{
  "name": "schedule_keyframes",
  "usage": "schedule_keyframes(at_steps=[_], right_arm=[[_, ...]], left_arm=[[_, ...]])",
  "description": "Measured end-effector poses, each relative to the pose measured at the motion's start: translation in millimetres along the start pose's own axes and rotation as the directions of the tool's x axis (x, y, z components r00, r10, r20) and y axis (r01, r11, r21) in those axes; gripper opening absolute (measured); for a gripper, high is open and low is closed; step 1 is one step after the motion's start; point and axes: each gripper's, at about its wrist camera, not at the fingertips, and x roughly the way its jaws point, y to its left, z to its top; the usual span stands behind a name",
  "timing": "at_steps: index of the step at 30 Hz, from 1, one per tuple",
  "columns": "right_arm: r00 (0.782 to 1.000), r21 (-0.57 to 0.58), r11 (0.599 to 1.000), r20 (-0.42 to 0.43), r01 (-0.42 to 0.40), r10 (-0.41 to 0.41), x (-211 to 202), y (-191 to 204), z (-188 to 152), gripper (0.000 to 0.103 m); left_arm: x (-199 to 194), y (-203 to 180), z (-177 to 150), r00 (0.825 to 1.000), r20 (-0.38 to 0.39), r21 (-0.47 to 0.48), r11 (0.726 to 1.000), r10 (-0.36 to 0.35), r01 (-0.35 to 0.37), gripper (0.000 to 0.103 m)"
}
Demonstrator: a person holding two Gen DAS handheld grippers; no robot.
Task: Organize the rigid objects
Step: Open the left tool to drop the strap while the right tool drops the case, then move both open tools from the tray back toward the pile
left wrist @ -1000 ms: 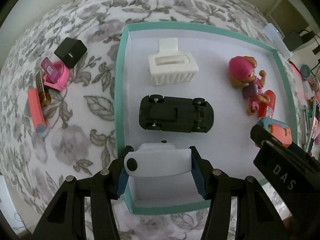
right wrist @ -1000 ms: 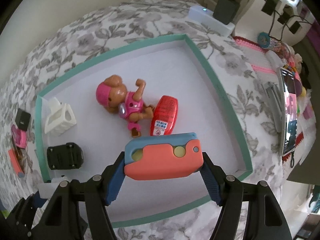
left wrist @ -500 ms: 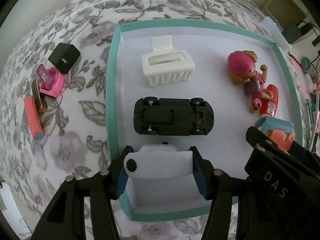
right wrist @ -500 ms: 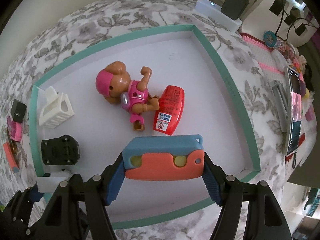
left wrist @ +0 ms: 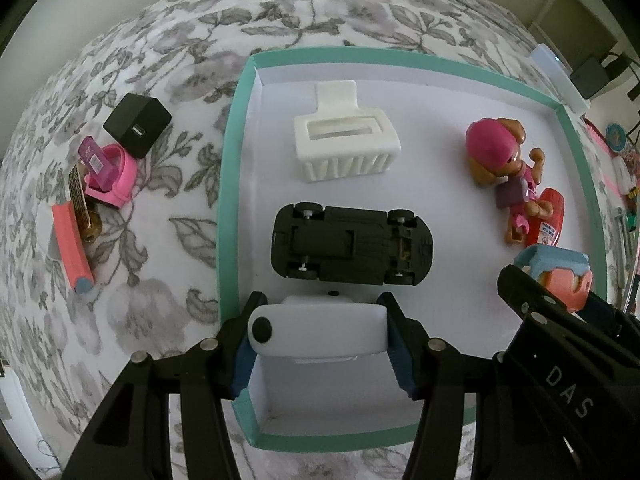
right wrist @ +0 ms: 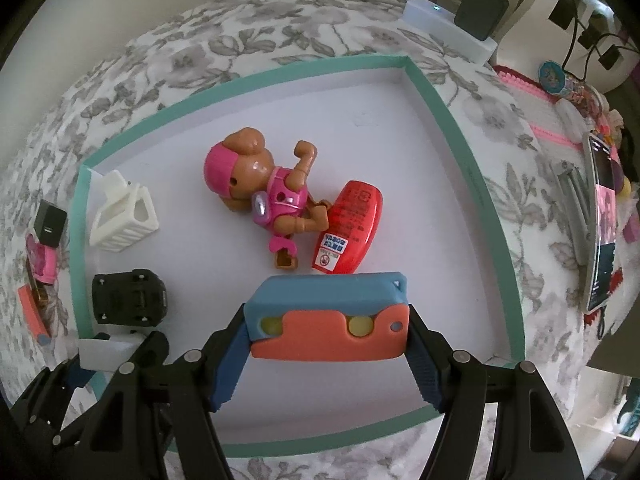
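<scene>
A shallow teal-rimmed white tray (left wrist: 230,168) (right wrist: 476,184) lies on a floral bedspread. In it are a white hair claw clip (left wrist: 346,136) (right wrist: 122,216), an upturned black toy car (left wrist: 352,246) (right wrist: 128,298), a pink-hatted puppy figure (left wrist: 502,160) (right wrist: 260,184) and a red case (left wrist: 550,216) (right wrist: 352,226). My left gripper (left wrist: 320,330) is shut on a white rounded block (left wrist: 316,330) (right wrist: 106,354) over the tray's near left corner. My right gripper (right wrist: 328,326) is shut on a blue-and-coral block (right wrist: 328,320) (left wrist: 556,276) over the tray's near side.
Left of the tray on the bedspread lie a black cube charger (left wrist: 138,124), a pink toy (left wrist: 106,172), a gold patterned item (left wrist: 82,200) and a coral bar (left wrist: 72,252). Beyond the far right corner stands a white device (right wrist: 448,28) with plugs; clutter and a phone (right wrist: 604,224) lie right.
Both grippers have moved forward over the tray with their blocks, coming closer to the car and the red case. Nothing in the tray has moved.
</scene>
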Motion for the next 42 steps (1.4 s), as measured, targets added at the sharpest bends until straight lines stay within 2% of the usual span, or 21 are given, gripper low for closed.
schedule_keyframes(at_steps=[5,6,8,16,18,22,28,34,36,42], right_arm=[[0.999,-0.016,1.000,0.030,0.017,-0.017,-9,0,4,0.077],[0.999,-0.016,1.000,0.037,0.016,-0.015,-12,0,4,0.077],[0.998,-0.005,1.000,0.060,0.007,-0.007,-18,-2,7,0.077],[0.981,0.054,0.998,0.194,-0.015,0.004,-51,-11,13,0.077],[0.975,0.067,0.998,0.223,-0.023,0.008,-59,-13,13,0.077],[0.962,0.100,0.995,0.271,-0.029,0.001,-68,-16,15,0.077],[0.968,0.099,0.995,0.250,-0.032,0.007,-61,-17,15,0.077],[0.980,-0.023,1.000,0.198,-0.012,0.016,-40,8,12,0.077],[0.982,-0.048,0.999,0.190,-0.011,0.020,-36,14,11,0.085],[0.983,-0.076,0.997,0.181,-0.021,0.034,-30,20,8,0.091]], left_arm=[[-7,1,0,1.000,-0.003,-0.001,1.000,-0.019,0.019,0.061],[-9,2,1,1.000,0.002,0.001,1.000,-0.012,0.012,0.064],[-20,1,0,1.000,0.028,0.005,1.000,-0.004,0.004,0.071],[-59,4,3,0.990,0.135,-0.015,0.999,-0.039,0.041,0.073],[-68,3,1,0.987,0.160,-0.031,0.999,-0.031,0.036,0.083],[-74,13,1,0.981,0.194,-0.092,0.996,0.017,0.001,0.083],[-74,45,1,0.974,0.205,-0.241,0.969,0.097,-0.045,0.083],[-67,75,-2,0.978,0.173,-0.354,0.934,0.120,-0.052,0.086],[-63,82,-3,0.979,0.160,-0.378,0.924,0.123,-0.054,0.094],[-58,95,-4,0.983,0.144,-0.415,0.909,0.115,-0.046,0.094]])
